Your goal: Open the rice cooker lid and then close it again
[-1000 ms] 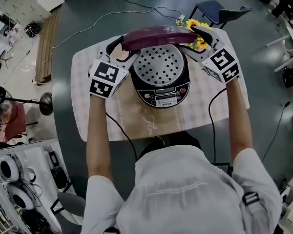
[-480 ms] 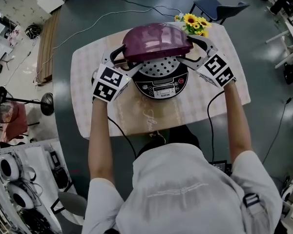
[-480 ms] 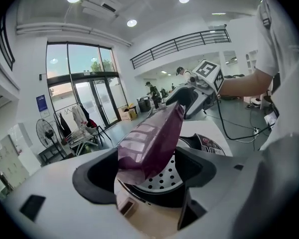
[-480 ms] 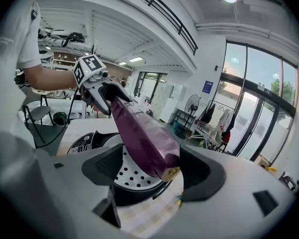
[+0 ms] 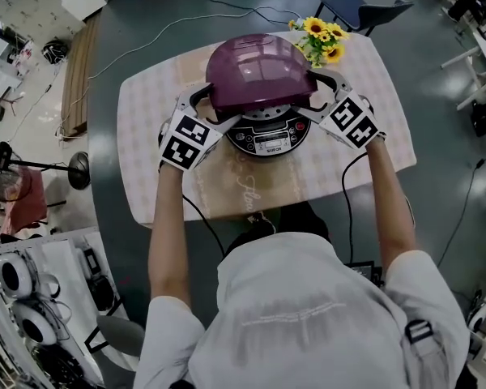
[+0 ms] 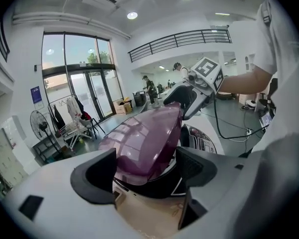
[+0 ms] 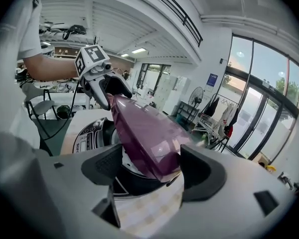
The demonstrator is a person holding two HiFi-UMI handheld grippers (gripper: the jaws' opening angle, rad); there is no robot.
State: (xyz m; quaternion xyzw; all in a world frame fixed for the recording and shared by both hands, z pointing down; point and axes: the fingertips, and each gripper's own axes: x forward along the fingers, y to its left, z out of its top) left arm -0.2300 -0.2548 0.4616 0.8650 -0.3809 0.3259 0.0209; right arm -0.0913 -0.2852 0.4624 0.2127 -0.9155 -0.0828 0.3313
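The rice cooker point(image 5: 269, 140) stands mid-table with its purple lid point(image 5: 259, 71) tilted low over the pot, a gap still showing at the front. My left gripper point(image 5: 213, 108) flanks the lid's left edge and my right gripper point(image 5: 317, 96) its right edge. In the left gripper view the lid point(image 6: 144, 138) lies between the wide jaws of the left gripper point(image 6: 144, 171), which have just been opening. The right gripper view shows the lid point(image 7: 144, 128) between the jaws of the right gripper point(image 7: 152, 171), also widened. Neither gripper's pads visibly press on the lid.
The cooker sits on a checked tablecloth over the table point(image 5: 170, 185). Sunflowers point(image 5: 320, 39) stand just behind the lid at the right, and a blue chair point(image 5: 360, 13) is beyond them. Cables trail from both grippers toward the person.
The lid has swung down from nearly upright to low over the pot, hiding the perforated inner plate. Both grippers came down and forward with it, and their jaws widened.
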